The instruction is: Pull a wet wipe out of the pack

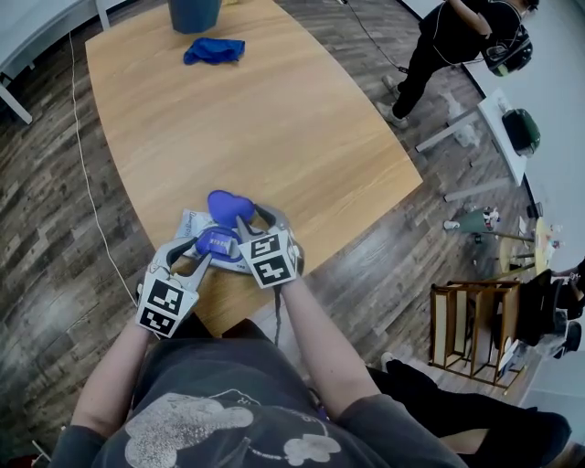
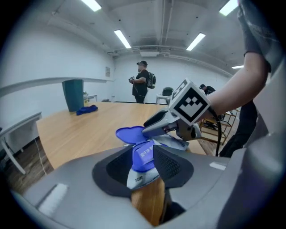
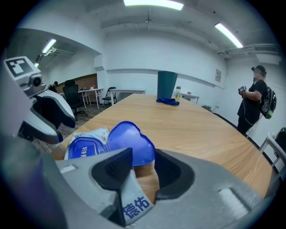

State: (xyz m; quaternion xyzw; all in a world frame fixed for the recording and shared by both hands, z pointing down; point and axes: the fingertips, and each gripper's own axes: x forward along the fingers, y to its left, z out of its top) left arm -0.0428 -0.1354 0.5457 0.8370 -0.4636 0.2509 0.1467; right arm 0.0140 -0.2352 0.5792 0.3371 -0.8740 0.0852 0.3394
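The white wet wipe pack [image 1: 194, 224] lies at the near edge of the wooden table [image 1: 274, 119]. Its blue heart-shaped lid [image 1: 228, 207] stands flipped up. My left gripper [image 1: 199, 254] is open just above the pack's near end. In the left gripper view, the blue lid frame [image 2: 144, 157] shows in the gap between its jaws. My right gripper [image 1: 251, 218] reaches over the pack from the right, its jaws apart. In the right gripper view, the raised lid [image 3: 132, 143] is just past the tips. A printed white corner of the pack [image 3: 133, 203] lies against one finger, and wood shows between the pads.
A blue cloth [image 1: 214, 49] and a teal bin [image 1: 194, 14] stand at the table's far end. A person [image 1: 457, 46] stands on the floor beyond the right side. A wooden rack [image 1: 475, 329] is low on the right. The table's near edge is right under my grippers.
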